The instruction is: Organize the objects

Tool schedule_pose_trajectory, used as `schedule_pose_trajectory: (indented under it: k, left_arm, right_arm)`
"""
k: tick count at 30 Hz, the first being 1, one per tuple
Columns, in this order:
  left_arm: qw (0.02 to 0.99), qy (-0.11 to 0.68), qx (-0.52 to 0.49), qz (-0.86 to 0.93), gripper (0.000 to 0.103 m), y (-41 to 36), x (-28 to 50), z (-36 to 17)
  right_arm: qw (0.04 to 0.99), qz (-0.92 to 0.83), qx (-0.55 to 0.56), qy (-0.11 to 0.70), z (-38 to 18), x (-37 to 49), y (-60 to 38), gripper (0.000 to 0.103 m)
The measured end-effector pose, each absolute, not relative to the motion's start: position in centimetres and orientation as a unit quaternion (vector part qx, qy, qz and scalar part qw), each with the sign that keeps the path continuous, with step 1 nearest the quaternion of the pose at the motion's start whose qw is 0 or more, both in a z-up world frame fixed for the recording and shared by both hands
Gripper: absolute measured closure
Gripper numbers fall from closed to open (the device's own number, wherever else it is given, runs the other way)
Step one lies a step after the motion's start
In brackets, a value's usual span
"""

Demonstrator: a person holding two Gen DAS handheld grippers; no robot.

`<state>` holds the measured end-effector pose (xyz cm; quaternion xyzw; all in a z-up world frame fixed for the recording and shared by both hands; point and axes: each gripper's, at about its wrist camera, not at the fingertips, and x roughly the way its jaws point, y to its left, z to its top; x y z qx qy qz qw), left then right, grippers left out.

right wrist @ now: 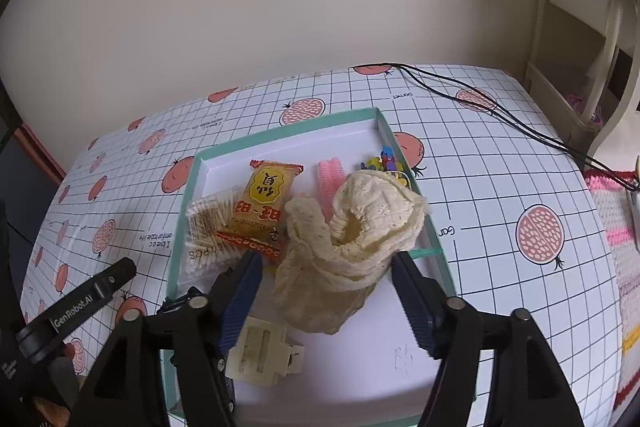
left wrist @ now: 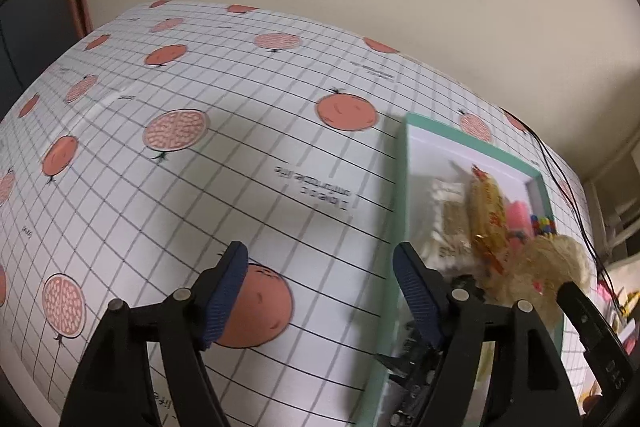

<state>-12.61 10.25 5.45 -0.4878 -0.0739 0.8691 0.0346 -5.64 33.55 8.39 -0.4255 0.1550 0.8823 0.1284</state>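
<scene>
Fingers [right wrist: 416, 307] of the right gripper [right wrist: 326, 301] are spreading wide around the cream lace cloth [right wrist: 352, 235] lying between them inside the teal box [right wrist: 188, 195], apparently placing it, while the left gripper [left wrist: 320, 301] is hovering released, next likely withdrawing.

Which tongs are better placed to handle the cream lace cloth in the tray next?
Right. The right tongs are open, straddling the cream lace cloth in the tray; the left tongs hang over bare tablecloth.
</scene>
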Motion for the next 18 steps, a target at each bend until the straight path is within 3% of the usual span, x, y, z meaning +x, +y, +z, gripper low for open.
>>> schedule_pose_trajectory:
  k: [4,6,8,18]
  left_arm:
    - [0.02,-0.082,-0.479,0.873,0.013,9.2,-12.6,5.6]
    - [0.013,-0.084,-0.475,0.876,0.01,9.0,-12.6,5.7]
    - [0.008,-0.085,-0.471,0.878,0.004,8.7,-12.7,5.7]
    - [-0.004,-0.08,-0.465,0.882,0.0,8.4,-12.8,5.9]
  right_arm:
    - [0.121,0.884,-0.425,0.153,8.3,-5.8,33.3,0.018]
    - [0.119,0.885,-0.425,0.152,8.3,-5.8,33.1,0.012]
    - [0.118,0.886,-0.424,0.149,8.3,-5.9,32.9,0.002]
    - [0.114,0.887,-0.423,0.145,8.2,-6.0,32.5,0.0]
